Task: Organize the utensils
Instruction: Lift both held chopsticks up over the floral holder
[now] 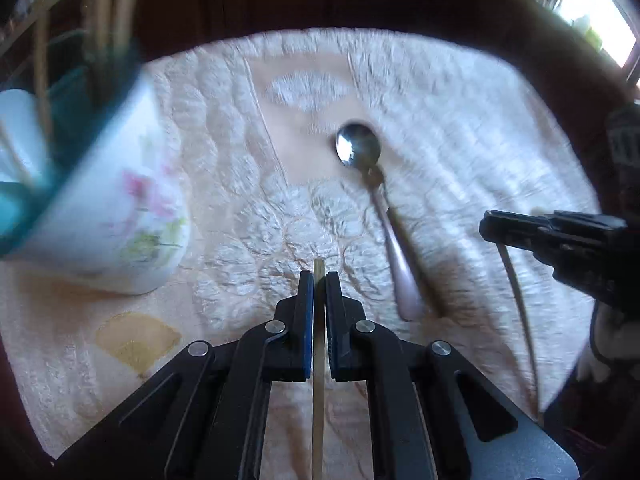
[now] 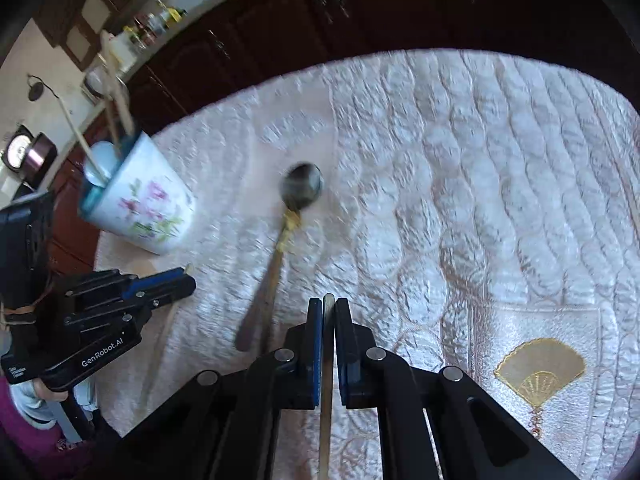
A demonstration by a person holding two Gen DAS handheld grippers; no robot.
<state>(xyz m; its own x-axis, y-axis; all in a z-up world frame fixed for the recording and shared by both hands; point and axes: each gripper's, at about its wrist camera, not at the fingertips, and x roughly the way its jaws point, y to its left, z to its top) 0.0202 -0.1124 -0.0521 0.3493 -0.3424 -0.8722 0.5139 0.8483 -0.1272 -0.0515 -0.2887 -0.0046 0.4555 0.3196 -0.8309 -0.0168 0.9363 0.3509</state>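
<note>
My left gripper (image 1: 319, 276) is shut on a thin wooden chopstick (image 1: 318, 400) that runs back between its fingers. In the same way my right gripper (image 2: 329, 302) is shut on a second pale chopstick (image 2: 326, 420). A metal spoon (image 1: 384, 216) with a pinkish handle lies on the cloth between the two grippers, bowl pointing away; the right wrist view shows this spoon (image 2: 280, 248) too. Tilted at the left is a white floral cup (image 1: 120, 216) with a teal rim, holding several sticks. From the right wrist view the cup (image 2: 140, 204) sits beyond the left gripper (image 2: 188, 276).
A cream quilted tablecloth (image 2: 480, 200) with a gold fan motif (image 2: 540, 368) covers the table. Dark wooden cabinets (image 2: 360, 12) stand behind its far edge. A hand in a purple sleeve (image 2: 24, 440) holds the left gripper's body.
</note>
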